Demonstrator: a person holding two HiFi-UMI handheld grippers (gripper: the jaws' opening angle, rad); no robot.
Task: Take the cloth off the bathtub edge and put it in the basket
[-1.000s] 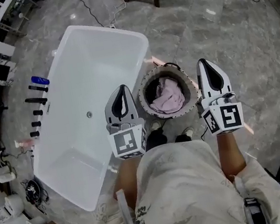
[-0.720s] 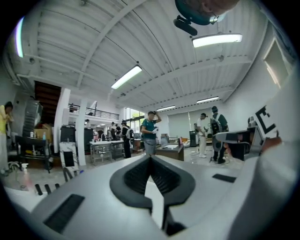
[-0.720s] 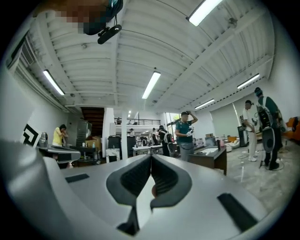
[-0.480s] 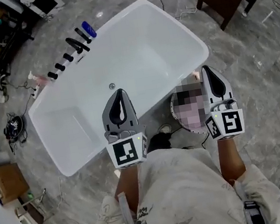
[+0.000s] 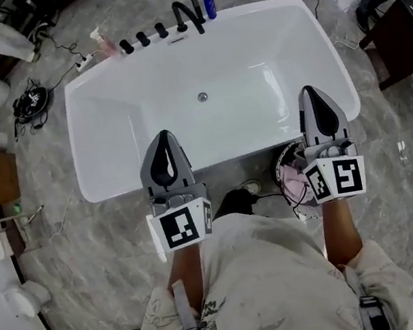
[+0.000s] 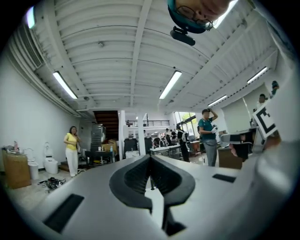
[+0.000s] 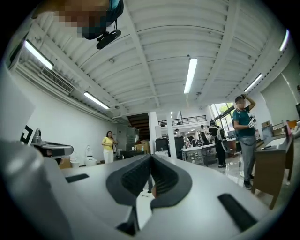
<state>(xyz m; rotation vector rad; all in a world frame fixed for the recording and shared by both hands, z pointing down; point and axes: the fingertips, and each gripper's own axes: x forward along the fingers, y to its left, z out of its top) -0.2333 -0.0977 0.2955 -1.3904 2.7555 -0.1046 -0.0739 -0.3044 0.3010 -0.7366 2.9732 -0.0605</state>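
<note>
head view, bathtub: the white bathtub is lying across the top of the frame, and no cloth is showing on its near edge.
head view, cloth: the pink cloth is sitting inside the basket on the floor just beside the bathtub's right end, partly hidden under the right gripper.
head view, grippers: the left gripper and the right gripper are hanging clear of bathtub and basket, probably because the drop looks done.
left gripper view: the left gripper is aiming up toward the ceiling, jaws clenched together on nothing.
right gripper view: the right gripper is pointing the same way, jaws pressed together, empty.
</note>
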